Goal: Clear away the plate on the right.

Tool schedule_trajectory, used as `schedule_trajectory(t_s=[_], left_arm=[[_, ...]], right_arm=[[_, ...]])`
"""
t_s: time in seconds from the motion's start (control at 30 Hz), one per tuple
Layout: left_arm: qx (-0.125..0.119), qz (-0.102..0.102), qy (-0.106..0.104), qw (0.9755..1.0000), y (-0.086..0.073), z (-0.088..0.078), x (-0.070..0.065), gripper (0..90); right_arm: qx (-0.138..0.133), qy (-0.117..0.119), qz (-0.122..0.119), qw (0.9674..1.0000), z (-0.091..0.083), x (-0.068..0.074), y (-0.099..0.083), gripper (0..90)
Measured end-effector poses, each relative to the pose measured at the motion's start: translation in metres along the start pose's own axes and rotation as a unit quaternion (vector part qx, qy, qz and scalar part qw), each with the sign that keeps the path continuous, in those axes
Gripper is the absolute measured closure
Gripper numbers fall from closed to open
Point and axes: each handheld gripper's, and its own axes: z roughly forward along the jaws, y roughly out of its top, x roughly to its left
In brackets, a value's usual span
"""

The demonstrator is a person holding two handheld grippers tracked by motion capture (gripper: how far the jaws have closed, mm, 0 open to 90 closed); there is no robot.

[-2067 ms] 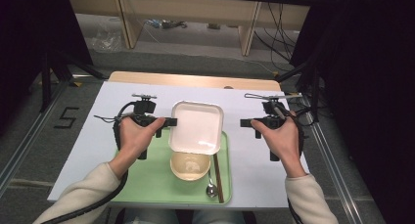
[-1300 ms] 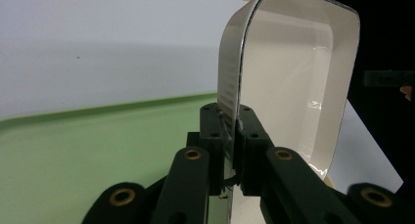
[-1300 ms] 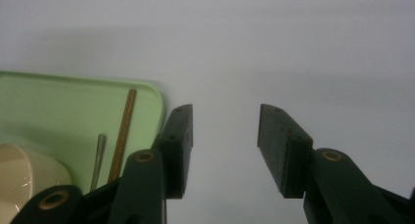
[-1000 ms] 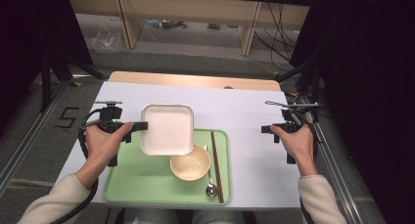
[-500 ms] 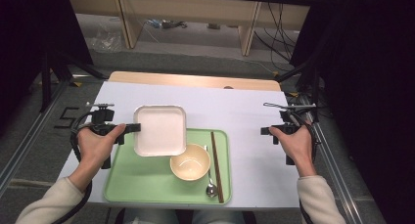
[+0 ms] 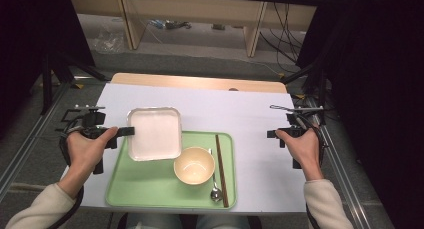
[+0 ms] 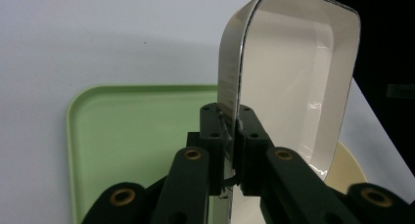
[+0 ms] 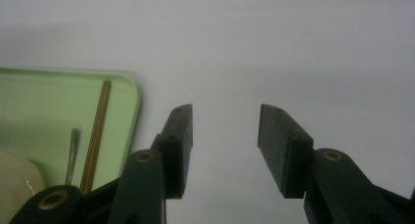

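Note:
A square white dish (image 6: 154, 133) with a dark rim hangs over the upper left corner of the green tray (image 6: 150, 189). My left gripper (image 6: 125, 132) is shut on the dish's left rim; in the left gripper view the jaws pinch the rim of the dish (image 7: 293, 77) at my left gripper (image 7: 229, 131). A cream bowl (image 6: 194, 165) sits on the tray, with a spoon (image 6: 215, 186) and brown chopsticks (image 6: 220, 166) to its right. My right gripper (image 6: 270, 134) stands open and empty over the white table right of the tray; its own view shows my right gripper (image 8: 225, 136) with a wide gap.
The white table surface (image 6: 250, 114) runs to a wooden strip at the back edge. The tray's corner (image 8: 117, 87), chopsticks (image 8: 96, 131) and spoon handle (image 8: 73, 153) lie left of the right gripper. Dark curtains and metal frame legs flank the table.
My left gripper has carried the white dish leftward off the bowl, to the tray's upper left corner. The right hand drew away to the right edge and has since kept still.

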Motion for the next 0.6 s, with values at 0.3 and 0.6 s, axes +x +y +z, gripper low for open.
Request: schedule_trajectory(t_s=[0.3,0.6], left_arm=[[0.001,-0.009,0.009,0.9999,-0.003,-0.006,0.011,83.6],[0.011,-0.016,0.016,0.9997,-0.007,-0.009,0.021,83.7]], right_arm=[[0.000,0.003,0.003,1.0000,0.001,-0.001,0.000,57.6],[0.003,-0.006,-0.010,0.9999,0.001,-0.004,0.000,57.6]])
